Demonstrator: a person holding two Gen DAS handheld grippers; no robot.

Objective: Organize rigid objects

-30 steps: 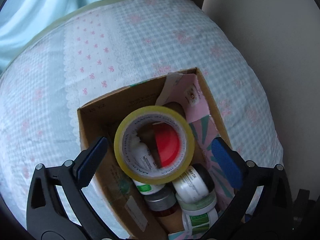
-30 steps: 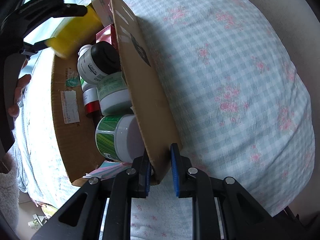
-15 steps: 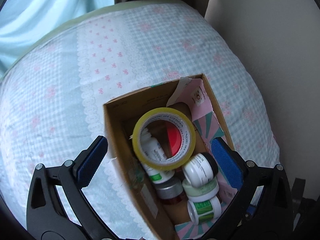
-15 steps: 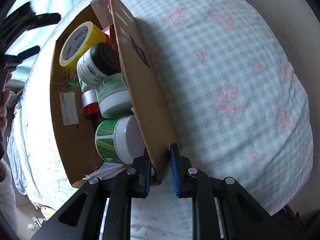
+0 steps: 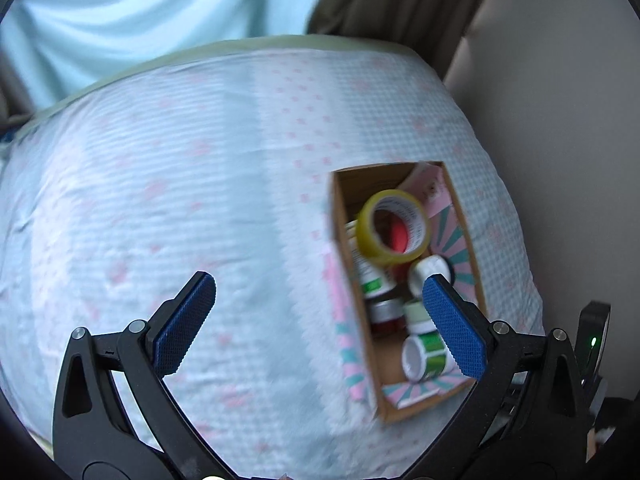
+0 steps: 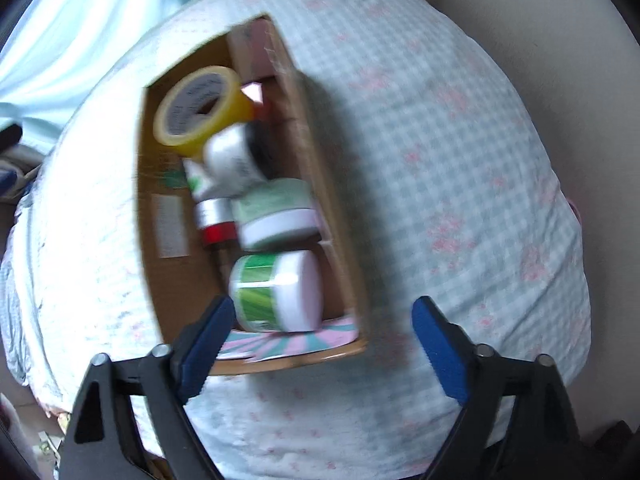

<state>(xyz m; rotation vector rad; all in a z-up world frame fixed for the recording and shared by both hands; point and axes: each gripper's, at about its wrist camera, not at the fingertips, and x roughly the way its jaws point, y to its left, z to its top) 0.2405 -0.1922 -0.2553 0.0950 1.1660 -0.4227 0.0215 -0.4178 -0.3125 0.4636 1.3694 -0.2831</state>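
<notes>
Bedspread (image 5: 168,208) bare left of box (image 5: 340,216)

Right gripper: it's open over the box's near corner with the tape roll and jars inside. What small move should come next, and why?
Probably lift the right gripper clear of the cardboard box. Its jaws have just been opening and grip nothing now; the wall they clamped stands free between them. The yellow tape roll and jars already lie inside, and the left gripper is open and empty too.

Open brown cardboard box (image 6: 340,248) sits on checked bedspread (image 6: 440,160); yellow tape roll (image 6: 196,108) inside w/ jars, at far end.
</notes>
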